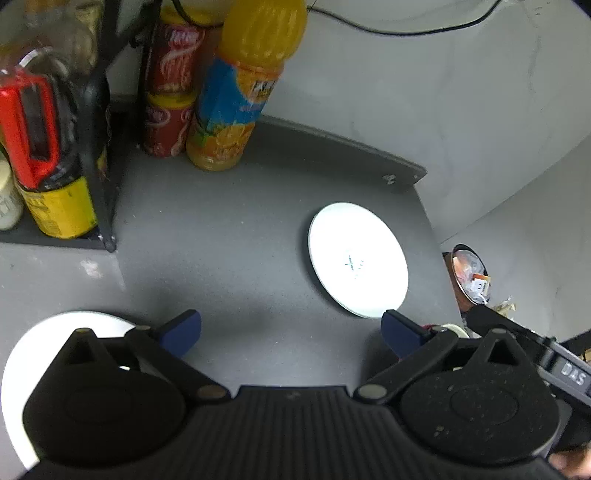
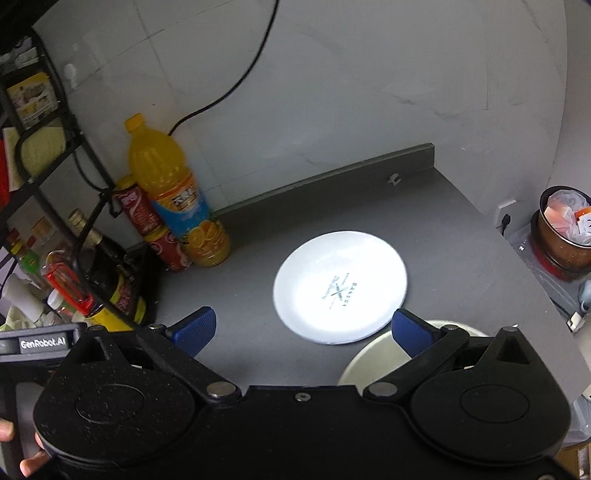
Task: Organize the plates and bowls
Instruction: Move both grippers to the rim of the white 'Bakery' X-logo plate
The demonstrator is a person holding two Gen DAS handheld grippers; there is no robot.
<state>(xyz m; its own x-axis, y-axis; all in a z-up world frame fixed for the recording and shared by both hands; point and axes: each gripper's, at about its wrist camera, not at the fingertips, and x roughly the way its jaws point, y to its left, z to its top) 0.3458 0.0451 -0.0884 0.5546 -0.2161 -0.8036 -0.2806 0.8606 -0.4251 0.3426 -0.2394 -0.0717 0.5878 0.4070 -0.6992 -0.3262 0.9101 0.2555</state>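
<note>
A flat, round white plate (image 1: 357, 259) (image 2: 340, 287) lies on the dark grey, finely speckled countertop (image 1: 229, 236) (image 2: 443, 236), its glazed face blown out by glare except for a small printed crossed mark at the centre. It sits toward the counter's right edge, well apart from the bottles.

The left gripper (image 1: 291, 330) hovers over bare counter with its blue, ribbed fingertips (image 1: 183, 330) spread wide and nothing between them. Under its left linkage a second white dish (image 1: 44, 343) shows as a smooth curved rim; most of it is hidden by the black, stippled gripper body, so plate or bowl cannot be told.

The right gripper (image 2: 303, 328) is likewise spread apart and empty, its left pad over the counter and its right pad just beside the plate's near rim. Below that pad sits a cream-coloured round vessel (image 2: 373, 356), probably a bowl (only its rim and part of the inside show).

At the back left corner a tall plastic orange-juice bottle (image 1: 240, 85) (image 2: 177, 195) with a blue and orange label stands against two stacked red cans (image 1: 171, 85) (image 2: 151, 229). Beside them a black wire rack (image 1: 99, 122) (image 2: 66, 155) holds a dark glass bottle with a yellow label (image 1: 55, 199) (image 2: 114, 280). A black cable (image 1: 406, 27) (image 2: 236, 85) hangs on the pale wall. Off the counter's right edge stands a coppery pot (image 2: 561, 236) stuffed with crumpled wrappers.
</note>
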